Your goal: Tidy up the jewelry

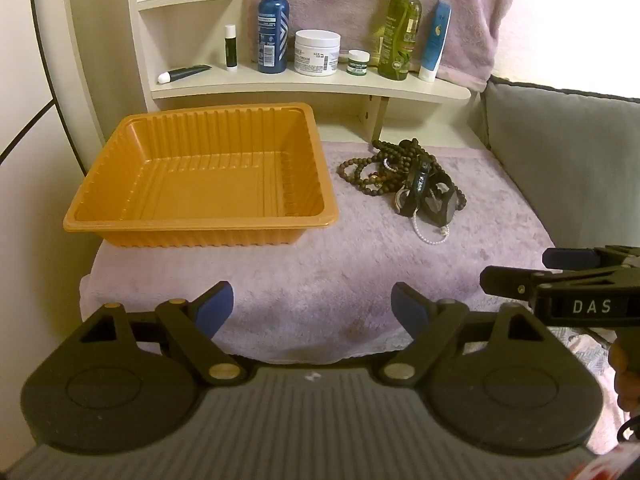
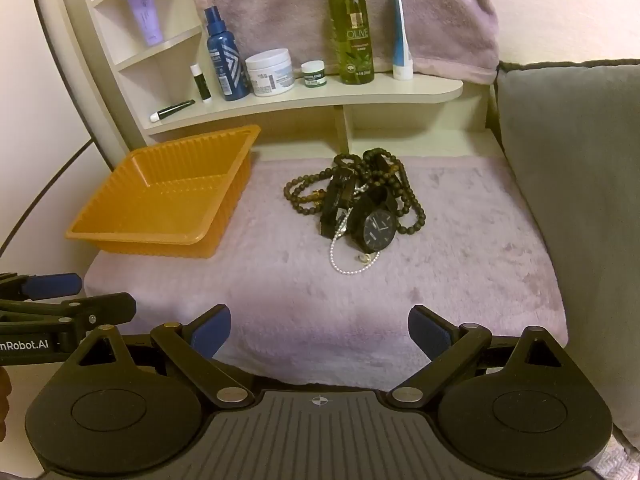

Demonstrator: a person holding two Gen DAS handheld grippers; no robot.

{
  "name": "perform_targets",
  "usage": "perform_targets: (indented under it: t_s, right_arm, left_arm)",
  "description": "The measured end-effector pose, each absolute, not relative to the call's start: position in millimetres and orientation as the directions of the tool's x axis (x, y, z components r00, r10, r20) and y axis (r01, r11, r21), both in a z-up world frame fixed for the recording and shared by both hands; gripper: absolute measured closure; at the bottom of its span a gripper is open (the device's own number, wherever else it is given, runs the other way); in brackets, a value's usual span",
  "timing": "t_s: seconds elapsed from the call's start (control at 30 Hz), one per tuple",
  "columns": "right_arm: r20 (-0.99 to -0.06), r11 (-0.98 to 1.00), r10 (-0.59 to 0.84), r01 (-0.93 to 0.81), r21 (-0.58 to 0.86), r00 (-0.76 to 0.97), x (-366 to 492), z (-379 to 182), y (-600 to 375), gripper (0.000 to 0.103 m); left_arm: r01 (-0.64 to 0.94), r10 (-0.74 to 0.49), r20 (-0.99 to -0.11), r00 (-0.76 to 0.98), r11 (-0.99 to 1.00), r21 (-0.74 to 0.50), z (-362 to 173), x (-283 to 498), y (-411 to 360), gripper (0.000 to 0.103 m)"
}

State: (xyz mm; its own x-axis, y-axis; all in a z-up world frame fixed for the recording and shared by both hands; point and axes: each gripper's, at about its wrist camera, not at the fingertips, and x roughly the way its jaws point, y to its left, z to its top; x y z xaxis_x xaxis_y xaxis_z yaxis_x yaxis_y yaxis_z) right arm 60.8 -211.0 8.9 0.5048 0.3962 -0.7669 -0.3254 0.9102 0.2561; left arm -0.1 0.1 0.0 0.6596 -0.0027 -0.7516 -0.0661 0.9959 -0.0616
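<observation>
- The left tool hovers low over the towel, its blue-padded fingers spread wide with nothing between them.
- The right tool is likewise released and empty; its side shows at the left tool's right.
- The jewelry pile lies on the towel straight ahead of the right tool, and ahead and to the right of the left tool (dark bead strands, a black watch, a pearl strand trailing toward the tools).
- The orange tray sits ahead of the left tool, just left of the pile, apart from it.
- Beyond both, a shelf carries bottles and jars.
</observation>
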Motion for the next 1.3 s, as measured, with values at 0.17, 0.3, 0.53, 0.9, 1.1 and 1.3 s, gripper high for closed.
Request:
perform_targets:
  t_s: [0.17,0.3,0.53,0.9,1.1,1.3]
  right_arm:
    - [-0.766,0.91,0.396,-0.325,0.256,0.506,61.0,9.0,-210.8,0.007]
    - [-0.767,0.91,0.396,-0.325,0.256,0.505,61.3,8.9,-210.6,0.007]
    - [-0.766,0.91,0.396,-0.326,0.255,0.507,61.4,8.9,-210.5,0.007]
    - [-0.765,0.91,0.396,-0.326,0.255,0.507,61.4,8.9,-210.2,0.007]
    - [-0.765,0.911,0.396,-0.326,0.254,0.509,61.5,9.1,-209.9,0.007]
    - [-0.764,0.91,0.396,-0.327,0.254,0.509,61.5,8.8,-209.9,0.007]
  left_arm:
    - [-0.067,-0.003,-0.752,0.659,0.996,-0.062,-0.3,0.2,0.4,0.018]
    - [-0.068,-0.003,-0.752,0.659,0.996,-0.063,-0.1,0.2,0.5,0.018]
    - [-0.068,-0.003,-0.752,0.659,0.996,-0.064,2.9,2.0,0.6,0.018]
    - [-0.069,-0.003,-0.752,0.66,0.996,-0.065,2.5,1.3,-0.1,0.018]
    - [-0.07,-0.003,-0.752,0.66,0.995,-0.065,3.3,1.4,-0.3,0.018]
    - [-0.071,-0.002,-0.752,0.659,0.995,-0.065,4.0,0.1,1.4,0.018]
